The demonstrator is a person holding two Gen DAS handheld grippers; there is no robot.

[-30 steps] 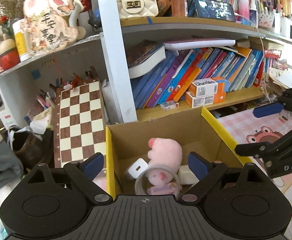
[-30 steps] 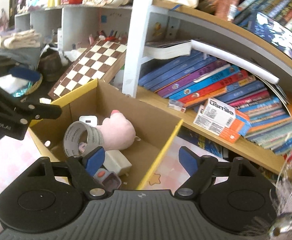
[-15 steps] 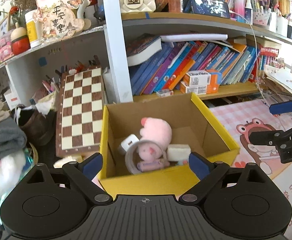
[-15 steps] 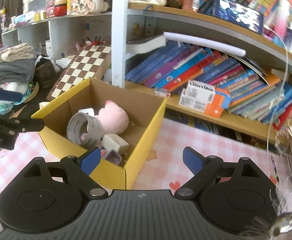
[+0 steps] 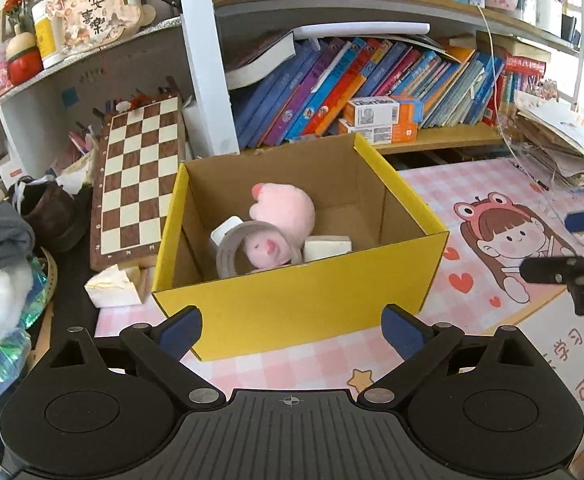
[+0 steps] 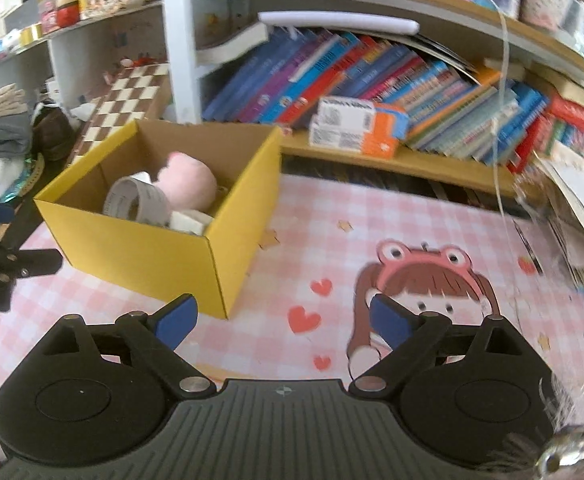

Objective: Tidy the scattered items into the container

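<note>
Pink checkered mat (image 6: pixel 300 216) over counter, crowded bookshelf (image 5: pixel 372 80) behind, chessboard (image 5: pixel 131 176) leaning left. Yellow cardboard box (image 5: pixel 300 304) on mat, open top, brown inside; holds pink plush (image 5: pixel 283 208), grey tape roll (image 5: pixel 235 248), white blocks (image 5: pixel 328 246). Left claw (image 5: pixel 289 330) spread, empty, just short of box front. Right claw (image 6: pixel 281 320) spread, empty, over mat beside box corner.
</note>
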